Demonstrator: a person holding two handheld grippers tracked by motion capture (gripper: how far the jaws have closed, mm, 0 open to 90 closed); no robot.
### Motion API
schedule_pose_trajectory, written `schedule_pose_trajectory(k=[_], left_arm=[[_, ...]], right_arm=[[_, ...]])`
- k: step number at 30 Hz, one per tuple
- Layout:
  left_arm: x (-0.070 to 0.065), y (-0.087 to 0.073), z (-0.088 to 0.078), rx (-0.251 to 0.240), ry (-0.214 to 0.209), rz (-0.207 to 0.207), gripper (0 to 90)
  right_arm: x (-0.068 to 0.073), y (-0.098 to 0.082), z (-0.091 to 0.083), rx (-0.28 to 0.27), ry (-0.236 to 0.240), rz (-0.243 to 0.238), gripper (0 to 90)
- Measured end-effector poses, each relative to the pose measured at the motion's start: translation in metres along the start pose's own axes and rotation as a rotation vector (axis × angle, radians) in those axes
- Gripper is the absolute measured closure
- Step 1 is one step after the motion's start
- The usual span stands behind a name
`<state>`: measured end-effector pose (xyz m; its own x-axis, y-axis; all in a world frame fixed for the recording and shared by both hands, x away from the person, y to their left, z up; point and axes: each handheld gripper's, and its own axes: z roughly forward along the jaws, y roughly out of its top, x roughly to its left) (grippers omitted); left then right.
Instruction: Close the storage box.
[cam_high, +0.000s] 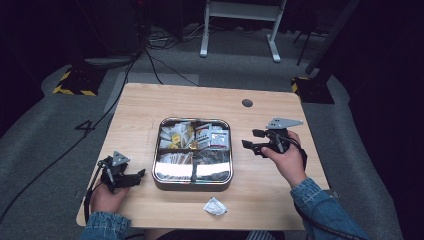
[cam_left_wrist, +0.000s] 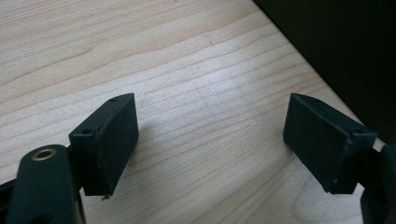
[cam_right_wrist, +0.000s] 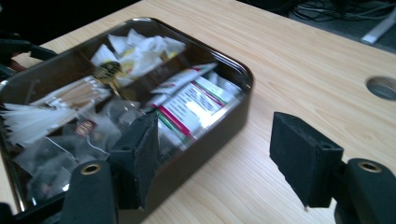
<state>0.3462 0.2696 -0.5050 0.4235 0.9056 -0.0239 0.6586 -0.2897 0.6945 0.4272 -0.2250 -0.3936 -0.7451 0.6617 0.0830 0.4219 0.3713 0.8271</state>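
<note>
Two hand-held grippers are in use at the wooden table (cam_high: 150, 107), one on each side of a square metal tin (cam_high: 192, 184) of sachets. The left gripper (cam_high: 134, 177) rests low at the near left of the table, and its jaws stand wide apart with only bare wood between them, as the left gripper view (cam_left_wrist: 210, 142) confirms; nothing is held. The tin lies just beyond its fingertips, apart from them. The right gripper (cam_high: 252, 138) is held above the table to the right of the tin, jaws pointing toward it. In the right gripper view (cam_right_wrist: 217, 161) the jaws are partly open and empty; one finger (cam_right_wrist: 140, 154) lines up in front of the tin's near wall (cam_right_wrist: 205, 154), the other over bare wood, and contact with the wall cannot be judged. The tin holds white, red-striped and yellow sachets in divided compartments. One loose white sachet (cam_high: 215, 206) lies on the table at the near edge, between the two hands and well apart from both sets of fingers.
</note>
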Motion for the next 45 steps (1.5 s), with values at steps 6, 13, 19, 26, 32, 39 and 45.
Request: schedule_pose_trajectory(k=[6, 13, 19, 26, 32, 39, 45], left_arm=[[0.0, 0.0, 0.0, 0.001, -0.002, -0.002, 18.5], [0.0, 0.0, 0.0, 0.0, -0.004, -0.001, 18.5], [0.0, 0.0, 0.0, 0.0, -0.004, 0.0, 18.5], [0.0, 0.0, 0.0, 0.0, -0.004, 0.0, 18.5], [0.0, 0.0, 0.0, 0.0, -0.004, 0.0, 18.5], [0.0, 0.0, 0.0, 0.0, -0.004, 0.0, 18.5], [0.0, 0.0, 0.0, 0.0, -0.004, 0.0, 18.5]], right_arm=[[-0.017, -0.018, -0.014, 0.008, -0.039, 0.032, 32.5], [-0.034, -0.039, -0.026, 0.026, -0.08, 0.072, 31.8], [-0.05, -0.059, -0.028, 0.049, -0.106, 0.098, 30.6], [-0.07, -0.083, -0.029, 0.088, -0.15, 0.109, 28.9], [-0.082, -0.102, -0.027, 0.122, -0.162, 0.123, 26.7], [-0.086, -0.123, -0.023, 0.15, -0.172, 0.133, 23.2], [-0.08, -0.135, -0.017, 0.151, -0.218, 0.074, 15.9]])
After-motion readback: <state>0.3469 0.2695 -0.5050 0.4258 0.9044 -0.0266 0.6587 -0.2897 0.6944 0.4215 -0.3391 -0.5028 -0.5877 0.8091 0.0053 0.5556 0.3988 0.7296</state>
